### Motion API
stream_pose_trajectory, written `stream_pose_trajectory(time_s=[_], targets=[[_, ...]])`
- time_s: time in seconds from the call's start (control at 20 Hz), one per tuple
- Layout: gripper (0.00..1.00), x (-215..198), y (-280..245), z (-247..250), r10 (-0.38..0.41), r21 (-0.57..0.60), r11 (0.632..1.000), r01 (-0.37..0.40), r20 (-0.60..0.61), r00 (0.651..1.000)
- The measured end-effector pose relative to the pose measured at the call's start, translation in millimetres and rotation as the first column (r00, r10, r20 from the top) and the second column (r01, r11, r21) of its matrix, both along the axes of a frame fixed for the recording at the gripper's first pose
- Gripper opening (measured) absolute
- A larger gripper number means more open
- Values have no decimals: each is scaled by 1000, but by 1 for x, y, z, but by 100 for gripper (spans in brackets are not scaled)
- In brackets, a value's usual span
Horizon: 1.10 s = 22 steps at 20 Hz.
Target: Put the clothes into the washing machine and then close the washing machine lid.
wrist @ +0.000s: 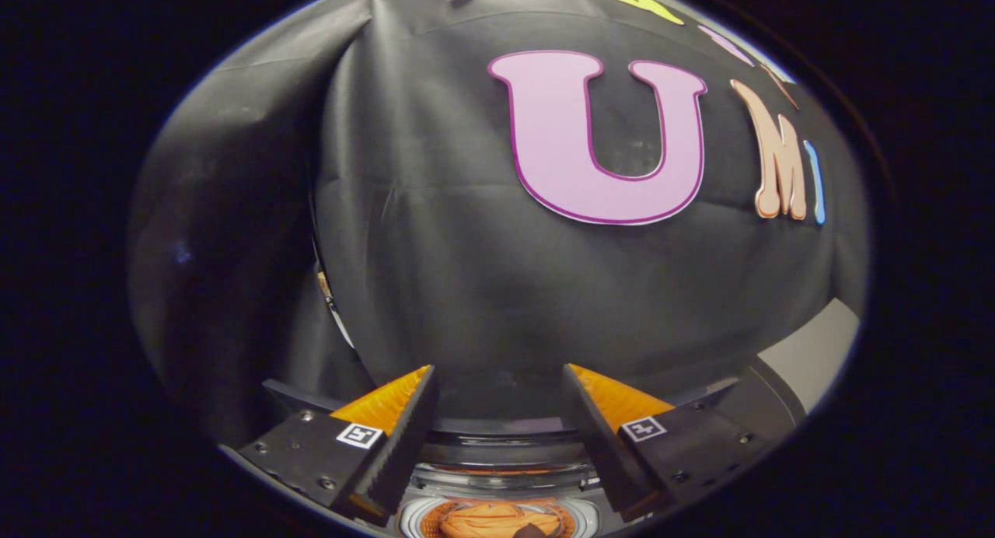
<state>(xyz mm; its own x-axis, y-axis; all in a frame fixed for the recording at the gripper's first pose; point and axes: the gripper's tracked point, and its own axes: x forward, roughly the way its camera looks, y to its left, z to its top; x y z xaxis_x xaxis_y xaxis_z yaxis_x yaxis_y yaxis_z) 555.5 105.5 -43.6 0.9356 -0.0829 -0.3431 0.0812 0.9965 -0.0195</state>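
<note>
Gripper view, gripper [497,382] spread, clothes [494,520] in washing machine [505,445]

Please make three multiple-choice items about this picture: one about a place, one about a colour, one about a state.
1. Where is the orange cloth?
A. Below and between the fingers, inside the washing machine drum
B. Hanging on the booth wall
C. Pinched in the gripper

2. What colour is the cloth in the drum?
A. Blue
B. Orange
C. White

3. In what state is the gripper?
A. Shut on the cloth
B. Shut with nothing in it
C. Open, with nothing between the fingers

Answers:
1 A: the cloth lies within the drum's round rim, under the gap between the fingers.
2 B: the folds seen in the drum are orange.
3 C: the fingers stand wide apart, and only the black booth wall is seen between their tips.
</note>
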Motion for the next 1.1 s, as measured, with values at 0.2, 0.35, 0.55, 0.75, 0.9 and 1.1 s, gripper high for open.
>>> stream_pose_trajectory(time_s=[0.2, 0.35, 0.55, 0.75, 0.9, 1.1], targets=[[96, -4, 0, -2, 4, -2, 1000, -4, -27, 1000], [96, -2, 0, -2, 14, -1, 1000, -14, -28, 1000], [96, -2, 0, 0, 26, 5, 1000, -25, -29, 999], [96, 0, -1, -1, 32, 14, 999, -32, -39, 999], [96, 0, -2, -2, 39, 19, 999, -38, -52, 998], [95, -1, -1, -3, 46, 33, 998, -43, -72, 996]])
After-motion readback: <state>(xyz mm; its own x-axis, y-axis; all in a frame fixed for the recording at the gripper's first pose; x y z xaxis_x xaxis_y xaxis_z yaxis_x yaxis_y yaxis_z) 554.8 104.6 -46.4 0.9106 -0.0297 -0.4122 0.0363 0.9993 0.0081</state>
